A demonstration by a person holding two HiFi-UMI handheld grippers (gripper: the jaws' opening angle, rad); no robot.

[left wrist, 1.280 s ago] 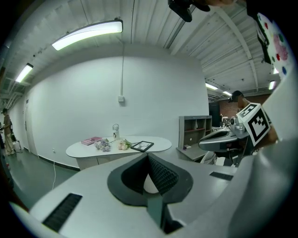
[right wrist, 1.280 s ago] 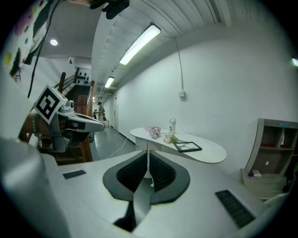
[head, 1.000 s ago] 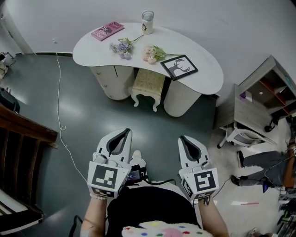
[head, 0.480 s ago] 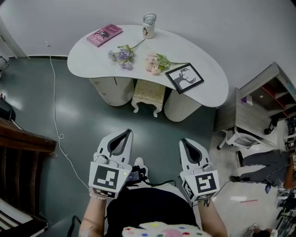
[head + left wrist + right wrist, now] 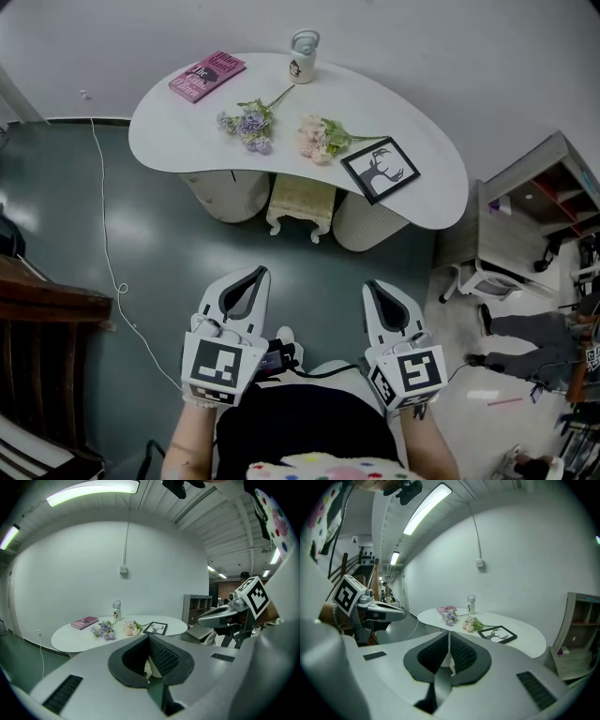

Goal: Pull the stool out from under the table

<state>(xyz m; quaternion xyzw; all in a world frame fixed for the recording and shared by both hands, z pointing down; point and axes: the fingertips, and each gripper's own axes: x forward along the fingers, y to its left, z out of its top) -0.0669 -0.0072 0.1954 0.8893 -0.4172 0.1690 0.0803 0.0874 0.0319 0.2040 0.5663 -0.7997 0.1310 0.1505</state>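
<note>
A small cream stool (image 5: 302, 202) with curved white legs stands tucked under the white kidney-shaped table (image 5: 169, 131), between its two round pedestals. In the head view my left gripper (image 5: 255, 275) and right gripper (image 5: 373, 287) hover side by side over the dark floor, well short of the stool. Both are shut with nothing held. In the left gripper view the table (image 5: 75, 637) lies ahead and the left gripper (image 5: 149, 637) has its jaws together. The right gripper (image 5: 448, 634) likewise looks at the table (image 5: 525, 641) with jaws together. The stool shows only as a pale sliver between the jaws.
On the table lie a pink book (image 5: 206, 74), a white bottle (image 5: 302, 58), two flower bunches (image 5: 246, 123) and a framed deer picture (image 5: 380, 169). A white cable (image 5: 105, 246) trails on the floor at left. A dark wooden chair (image 5: 42, 347) stands left, a shelf unit (image 5: 525, 211) right.
The table and stool have come closer and slid slightly down in the head view as both grippers moved forward toward them. Both grippers stayed shut.
</note>
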